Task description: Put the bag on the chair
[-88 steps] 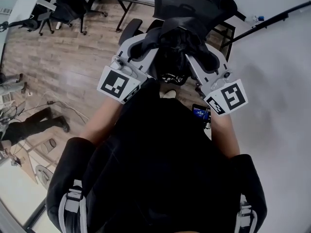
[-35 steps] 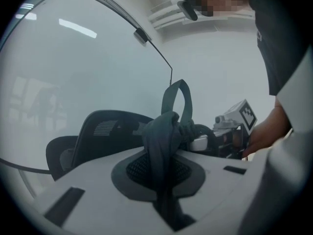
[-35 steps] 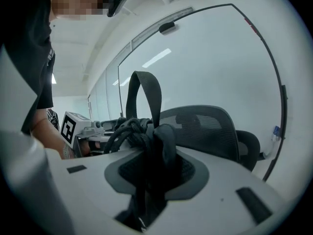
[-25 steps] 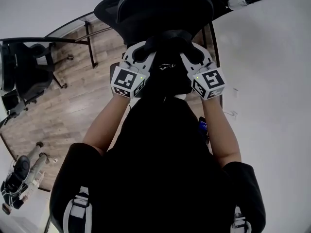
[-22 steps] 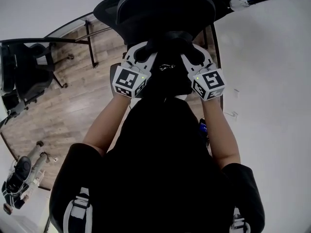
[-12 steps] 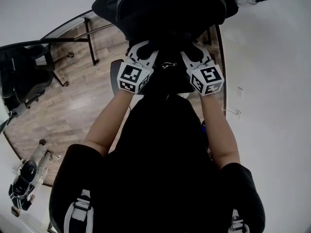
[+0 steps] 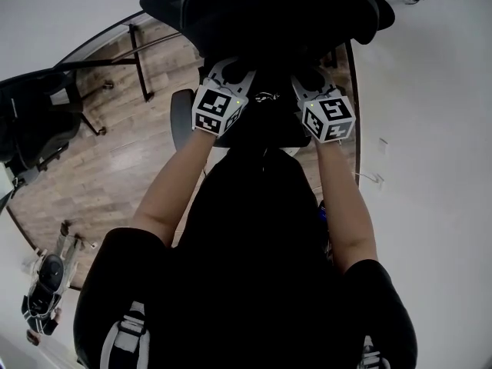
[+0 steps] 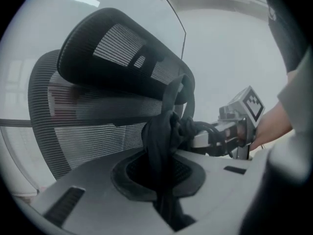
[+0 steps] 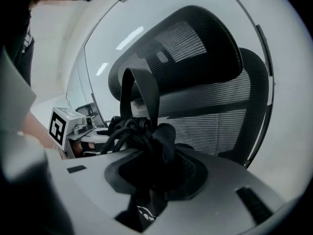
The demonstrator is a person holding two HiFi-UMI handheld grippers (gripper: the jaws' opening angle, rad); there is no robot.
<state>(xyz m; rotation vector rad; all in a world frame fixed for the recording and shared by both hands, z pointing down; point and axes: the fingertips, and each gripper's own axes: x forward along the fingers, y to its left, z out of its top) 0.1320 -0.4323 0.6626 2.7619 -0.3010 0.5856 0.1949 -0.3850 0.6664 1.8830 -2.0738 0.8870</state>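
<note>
The head camera looks steeply down over the person's forearms onto the left gripper (image 7: 228,75) and the right gripper (image 7: 307,79), with the chair (image 7: 269,6) beyond their fingers. Each gripper camera sits close behind its own fingers and faces along them at the chair's mesh back. All three views share the bag (image 8: 161,141), bunched at the fingertips. Each gripper camera also catches the other gripper off to one side of its fingers.

Both bare forearms reach forward side by side toward the chair (image 7: 269,14), the left forearm (image 7: 173,183) and the right forearm (image 7: 342,198) nearly parallel; the left gripper (image 7: 229,74) points slightly downward before the chair's backrest, its jaws almost together and pinching a dark fold of the bag (image 7: 265,125); the right gripper (image 7: 309,83), just beside it, has wider-set jaws clamped on the bag's bunched black straps.
</note>
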